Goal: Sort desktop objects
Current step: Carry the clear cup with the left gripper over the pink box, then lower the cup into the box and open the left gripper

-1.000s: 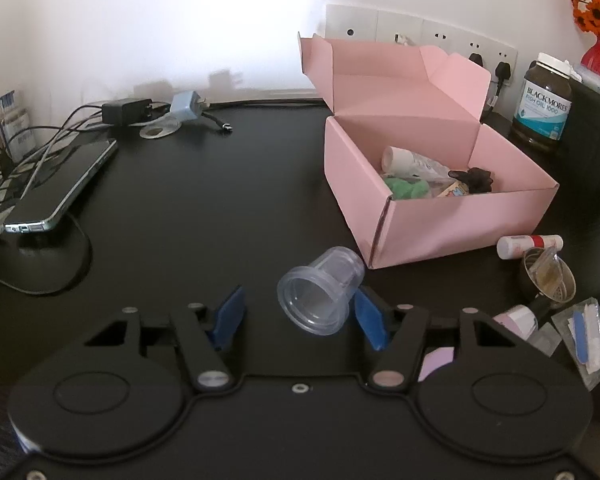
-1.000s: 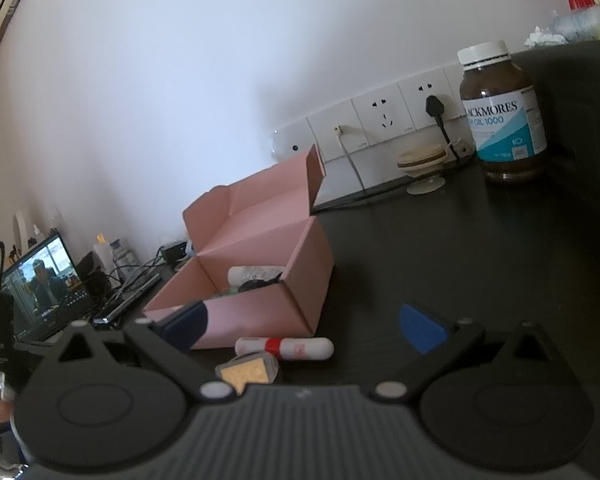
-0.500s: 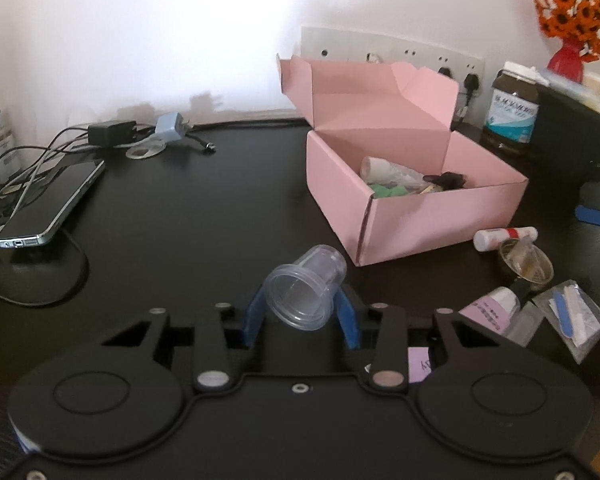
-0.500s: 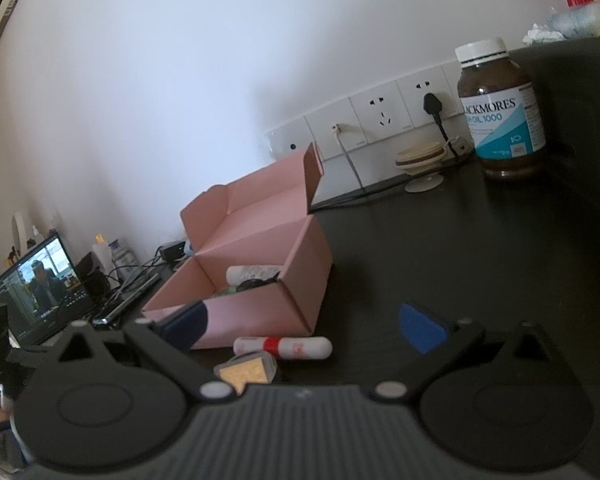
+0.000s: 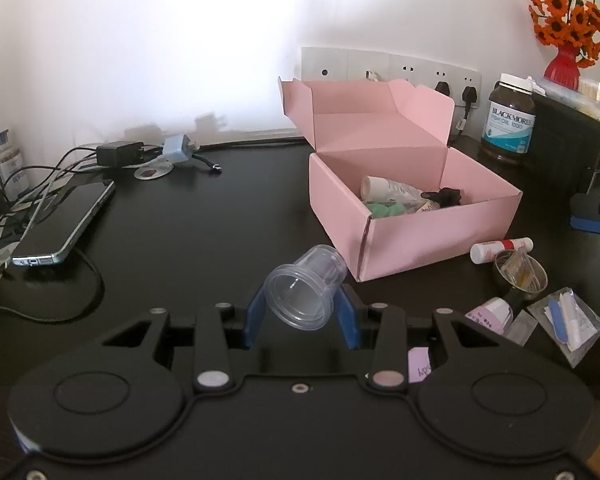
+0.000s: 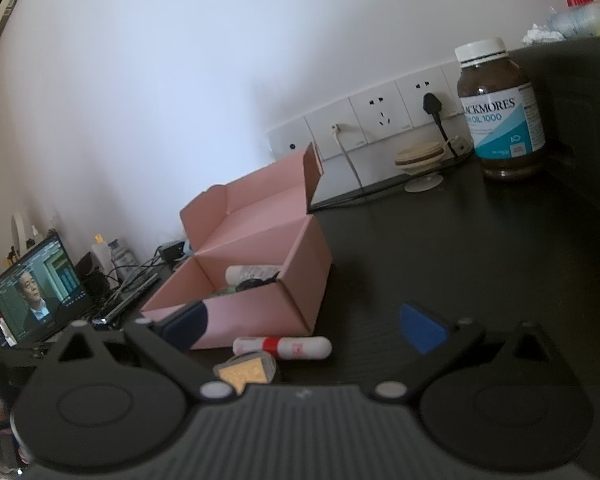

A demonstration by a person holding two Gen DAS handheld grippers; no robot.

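Note:
My left gripper is shut on a clear plastic cup, which lies tilted between the blue pads with its mouth toward the camera, lifted off the black desk. Ahead and to the right stands the open pink box with a white tube, green items and a black clip inside. My right gripper stands open over the desk, nothing between its fingers. In the right wrist view the pink box is just ahead, with a white and red tube and a small cup of gold pieces lying near the fingers.
A phone, chargers and cables lie at the left. A brown supplement bottle and a red vase of orange flowers stand at the back right. Small packets and a lilac bottle sit right of my left gripper. A laptop is at far left.
The left jaws closed on the clear cup and lifted it slightly, and the left view has pulled back and tilted. The right gripper has stayed where it was.

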